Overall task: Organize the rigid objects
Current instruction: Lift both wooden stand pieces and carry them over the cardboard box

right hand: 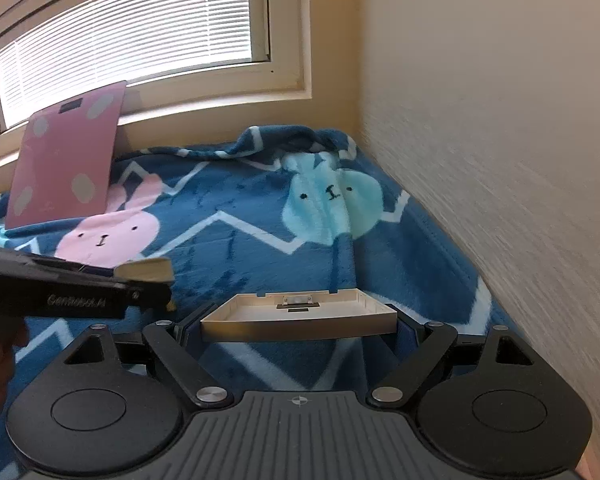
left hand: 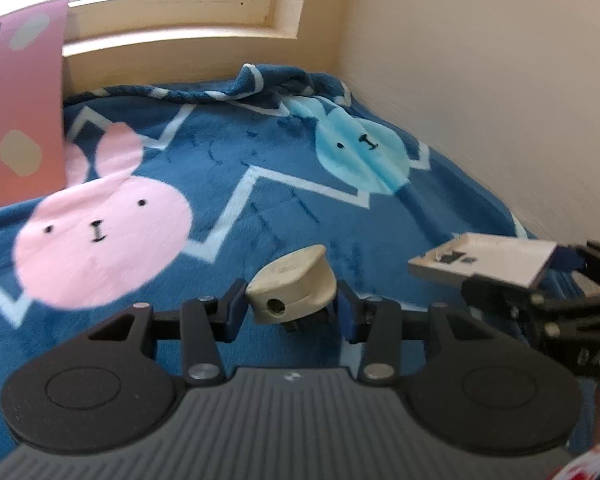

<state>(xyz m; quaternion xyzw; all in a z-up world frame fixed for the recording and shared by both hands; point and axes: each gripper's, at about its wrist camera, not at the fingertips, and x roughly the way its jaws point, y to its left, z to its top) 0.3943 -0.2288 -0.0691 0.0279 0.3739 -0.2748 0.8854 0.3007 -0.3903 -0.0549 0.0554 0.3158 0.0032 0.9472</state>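
My left gripper point(left hand: 292, 304) is shut on a cream plug adapter point(left hand: 292, 286) and holds it above the blue rabbit blanket point(left hand: 236, 160). The adapter also shows in the right wrist view point(right hand: 146, 269), at the left, in the left gripper point(right hand: 148, 292). My right gripper point(right hand: 298, 322) is shut on a flat beige tray-like lid point(right hand: 300, 314) with a small clip inside, held level over the blanket point(right hand: 236, 224). That lid also shows at the right of the left wrist view point(left hand: 484, 260), held by the right gripper point(left hand: 540, 280).
A pink scale point(right hand: 66, 158) leans against the window ledge at the back left; it also shows in the left wrist view point(left hand: 20, 100). A cream wall point(right hand: 500, 120) runs along the right side of the bed. The blanket is bunched at the far corner.
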